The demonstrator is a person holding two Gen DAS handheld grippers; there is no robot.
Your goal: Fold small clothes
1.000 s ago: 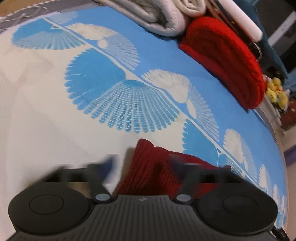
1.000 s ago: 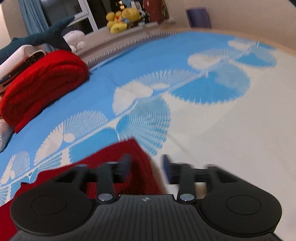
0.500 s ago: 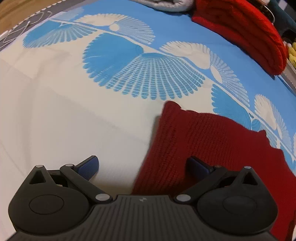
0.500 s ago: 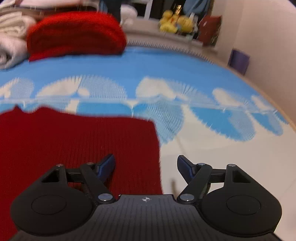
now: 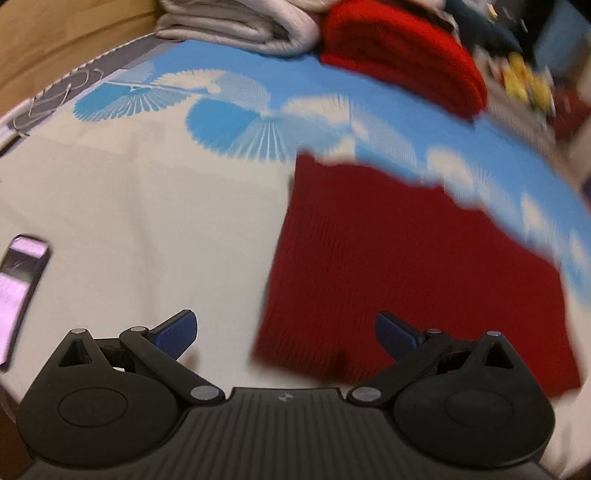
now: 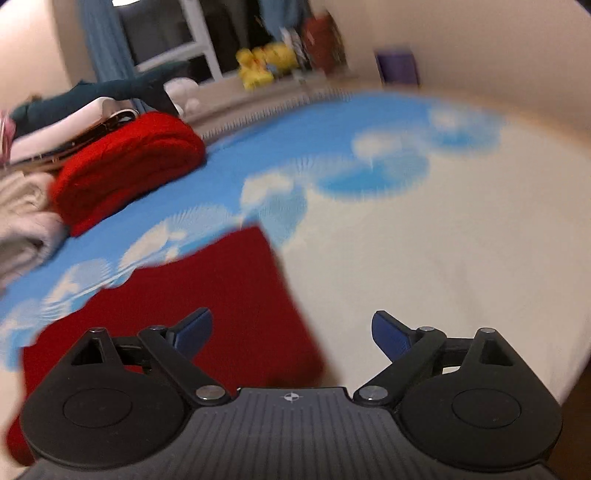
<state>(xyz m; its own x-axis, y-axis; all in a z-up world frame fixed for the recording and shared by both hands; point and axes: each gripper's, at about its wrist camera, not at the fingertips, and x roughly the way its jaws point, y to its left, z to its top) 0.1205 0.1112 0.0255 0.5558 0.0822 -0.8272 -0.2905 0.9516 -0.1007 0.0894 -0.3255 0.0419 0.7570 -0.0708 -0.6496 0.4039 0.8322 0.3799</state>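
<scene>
A dark red knitted garment [image 5: 413, 266] lies flat on the bed cover, folded into a rough rectangle. In the left wrist view my left gripper [image 5: 286, 330] hovers open over its near left corner, with nothing pinched between the blue pads. In the right wrist view the same garment [image 6: 207, 302] lies low on the left. My right gripper [image 6: 291, 330] stands above its near right corner with its jaws opening wide, and no cloth is gripped between them.
A bright red folded knit [image 5: 402, 55] and grey folded cloth [image 5: 236, 22] are stacked at the far edge of the blue and cream bed cover [image 5: 147, 221]. A lit phone [image 5: 18, 291] lies at the left. Yellow plush toys [image 6: 262, 64] sit on a far ledge.
Both grippers let go of the dark red garment, spread their jaws and pulled back and up. The garment now lies flat and more of it shows in both views.
</scene>
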